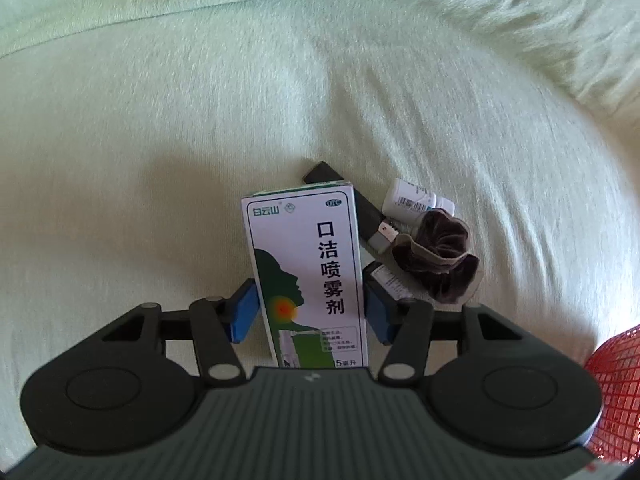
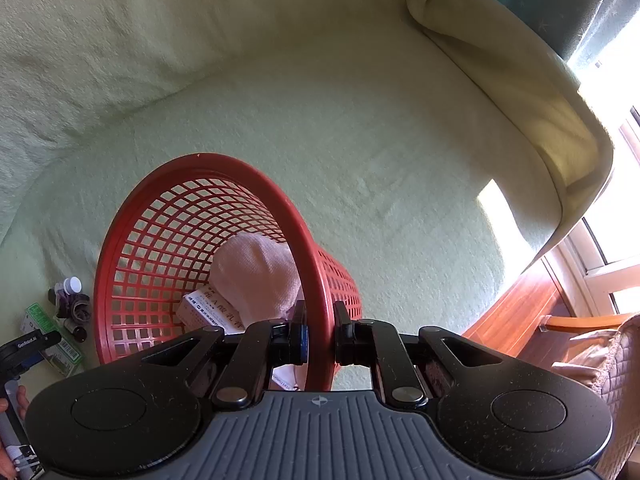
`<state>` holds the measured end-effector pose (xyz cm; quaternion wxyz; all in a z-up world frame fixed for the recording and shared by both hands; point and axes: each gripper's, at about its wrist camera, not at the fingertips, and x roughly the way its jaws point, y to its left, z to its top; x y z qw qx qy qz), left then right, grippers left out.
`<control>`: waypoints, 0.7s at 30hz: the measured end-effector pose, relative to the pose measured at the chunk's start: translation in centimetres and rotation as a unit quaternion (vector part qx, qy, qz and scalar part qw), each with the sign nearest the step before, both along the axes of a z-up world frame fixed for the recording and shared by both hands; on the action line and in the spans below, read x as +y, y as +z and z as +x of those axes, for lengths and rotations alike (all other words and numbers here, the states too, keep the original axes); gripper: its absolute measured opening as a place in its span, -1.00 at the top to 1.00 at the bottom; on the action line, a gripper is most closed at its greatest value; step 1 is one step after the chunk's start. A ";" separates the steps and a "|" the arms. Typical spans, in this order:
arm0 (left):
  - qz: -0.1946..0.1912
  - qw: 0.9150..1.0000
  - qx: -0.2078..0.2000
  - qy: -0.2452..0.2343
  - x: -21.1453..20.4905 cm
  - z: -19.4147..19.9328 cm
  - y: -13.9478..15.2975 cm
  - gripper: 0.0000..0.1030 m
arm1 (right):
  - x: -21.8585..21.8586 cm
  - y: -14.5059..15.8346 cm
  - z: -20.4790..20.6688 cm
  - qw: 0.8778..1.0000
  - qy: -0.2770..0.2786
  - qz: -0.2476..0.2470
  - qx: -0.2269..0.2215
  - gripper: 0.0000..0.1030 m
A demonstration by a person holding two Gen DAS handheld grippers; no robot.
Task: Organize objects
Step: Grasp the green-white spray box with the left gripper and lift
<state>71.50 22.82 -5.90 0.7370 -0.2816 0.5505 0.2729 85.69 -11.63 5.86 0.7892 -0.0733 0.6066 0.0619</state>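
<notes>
Left gripper (image 1: 310, 314): the white-and-green spray box (image 1: 304, 276) is framed between the blue pads (image 1: 244, 314), which sit at its long sides with slivers of gap visible (contact cannot be confirmed, so the claw is read as apart around the box, not clamped). The box is laid flat on the pale green sofa cover (image 1: 160, 140), its top end pointing away from the claw.

Just past the right finger a dark scrunchie (image 1: 438, 258) is seen, with a small dark bottle (image 1: 386, 280) tucked beside it. Further out, a black stick with a grey end (image 1: 360, 208) is lying behind the box, and a white pill bottle (image 1: 416, 200) is touching the scrunchie's far side.

Right gripper (image 2: 320, 336): jaws are closed together on the rim of the red mesh basket (image 2: 200, 168), one pad inside, one outside. Inside the basket, beyond the left finger, a white carton (image 2: 212, 312) and a pink cloth (image 2: 256, 272) are held.
</notes>
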 end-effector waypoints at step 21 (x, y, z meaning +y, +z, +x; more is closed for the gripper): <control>0.027 0.996 -0.047 -0.069 -6.0 -2.9 11.0 0.02 | -0.9 -0.4 -0.6 0.999 0.019 0.012 -0.023 0.84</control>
